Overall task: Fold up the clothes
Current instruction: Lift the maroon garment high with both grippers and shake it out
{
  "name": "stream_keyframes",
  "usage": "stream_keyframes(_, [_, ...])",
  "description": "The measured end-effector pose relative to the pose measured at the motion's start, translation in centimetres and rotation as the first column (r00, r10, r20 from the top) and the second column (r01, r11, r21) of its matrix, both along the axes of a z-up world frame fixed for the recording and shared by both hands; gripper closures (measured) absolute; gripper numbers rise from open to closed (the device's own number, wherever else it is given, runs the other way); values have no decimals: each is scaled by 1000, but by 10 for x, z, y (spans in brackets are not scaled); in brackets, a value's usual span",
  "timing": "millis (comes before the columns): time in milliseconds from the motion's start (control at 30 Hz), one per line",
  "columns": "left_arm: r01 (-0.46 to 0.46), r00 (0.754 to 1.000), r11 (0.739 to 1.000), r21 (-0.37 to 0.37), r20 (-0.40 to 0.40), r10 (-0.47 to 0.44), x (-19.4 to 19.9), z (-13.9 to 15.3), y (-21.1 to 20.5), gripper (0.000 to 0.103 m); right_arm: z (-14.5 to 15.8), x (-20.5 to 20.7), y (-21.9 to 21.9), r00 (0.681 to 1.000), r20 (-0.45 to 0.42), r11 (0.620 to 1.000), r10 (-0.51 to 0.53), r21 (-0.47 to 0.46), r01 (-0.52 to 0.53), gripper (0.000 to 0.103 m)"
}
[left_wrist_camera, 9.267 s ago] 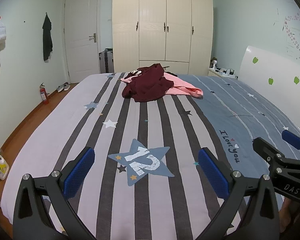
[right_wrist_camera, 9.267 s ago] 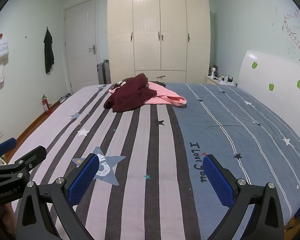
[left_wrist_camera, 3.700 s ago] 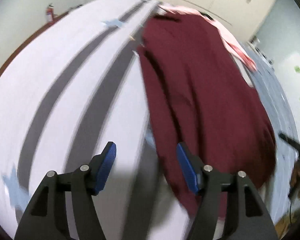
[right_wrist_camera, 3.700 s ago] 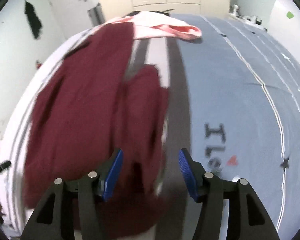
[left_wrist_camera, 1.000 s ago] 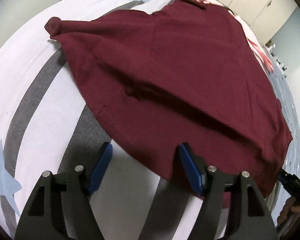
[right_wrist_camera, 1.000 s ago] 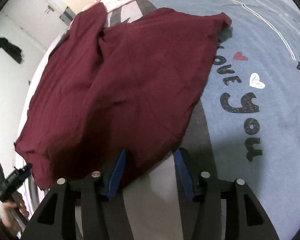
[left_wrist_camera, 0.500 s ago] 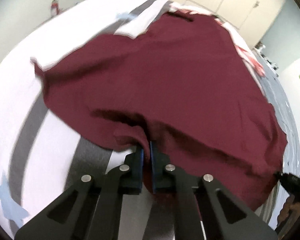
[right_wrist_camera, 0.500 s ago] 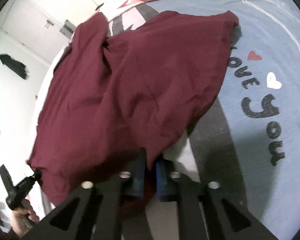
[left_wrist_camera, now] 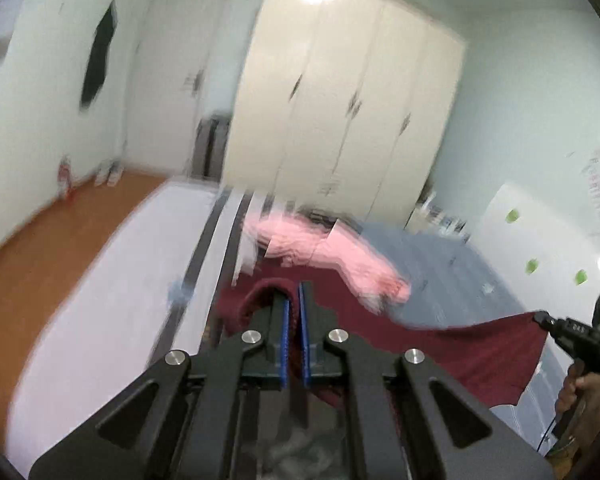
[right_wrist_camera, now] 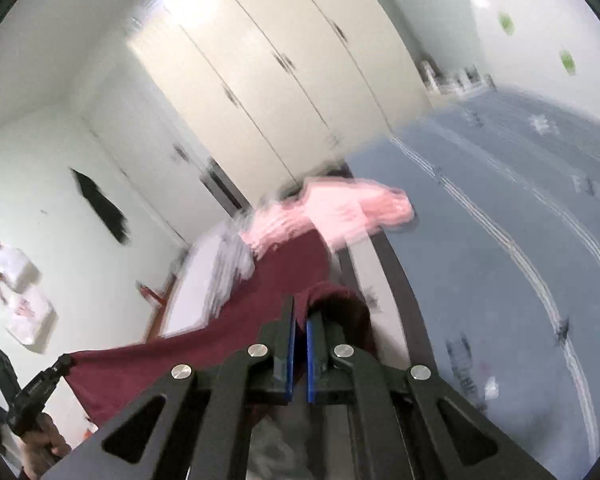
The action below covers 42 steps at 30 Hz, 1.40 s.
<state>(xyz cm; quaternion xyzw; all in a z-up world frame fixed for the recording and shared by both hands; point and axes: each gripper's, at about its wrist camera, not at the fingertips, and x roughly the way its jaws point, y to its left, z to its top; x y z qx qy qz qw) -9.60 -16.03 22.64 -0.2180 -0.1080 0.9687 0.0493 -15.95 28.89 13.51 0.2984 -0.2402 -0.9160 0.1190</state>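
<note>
A dark red garment (left_wrist_camera: 452,344) hangs stretched in the air between my two grippers, above the bed. My left gripper (left_wrist_camera: 293,300) is shut on one corner of it; the cloth bulges over the pads. My right gripper (right_wrist_camera: 300,312) is shut on the other corner of the dark red garment (right_wrist_camera: 236,332). In the left wrist view the right gripper (left_wrist_camera: 540,317) shows at the far right, with a hand below it. In the right wrist view the left gripper (right_wrist_camera: 62,362) shows at the lower left. A pink garment (left_wrist_camera: 324,248) lies crumpled further up the bed. Both views are motion-blurred.
The striped and blue bedspread (right_wrist_camera: 500,240) spreads below. A cream wardrobe (left_wrist_camera: 340,100) and a white door (left_wrist_camera: 168,80) stand behind the bed. A dark garment (left_wrist_camera: 98,56) hangs on the left wall. Wooden floor (left_wrist_camera: 52,232) runs along the left side. A white headboard (left_wrist_camera: 540,248) is at right.
Both grippers closed on the near hem of the dark red garment and rose fast, lifting it off the bed. The views swung up from the bedspread to the wardrobe and walls.
</note>
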Motion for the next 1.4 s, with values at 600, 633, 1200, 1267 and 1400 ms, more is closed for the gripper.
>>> stream_keyframes(600, [111,964,987,-118,-227,-135,4,337,16,100,407,57,21,917,-398,987,-5,148,70,100])
stream_keyframes(633, [108,970,986,-128,-203,-132,-10,329,19,100,402,46,21,924,-382,987,-2,148,63,100])
stream_keyframes(1200, [-14,1000,995,-103,3,14,-261,173,50,100,239,-198,27,991,-122,990,-61,121,76,100])
stream_keyframes(1267, [-12,999,994,-112,-46,7,-269,198,54,100,261,-209,33,983,-172,989,-65,120,86,100])
stream_keyframes(1400, [7,986,989,-146,-165,-31,-251,244,58,100,311,-205,49,955,-286,991,-71,92,101,100])
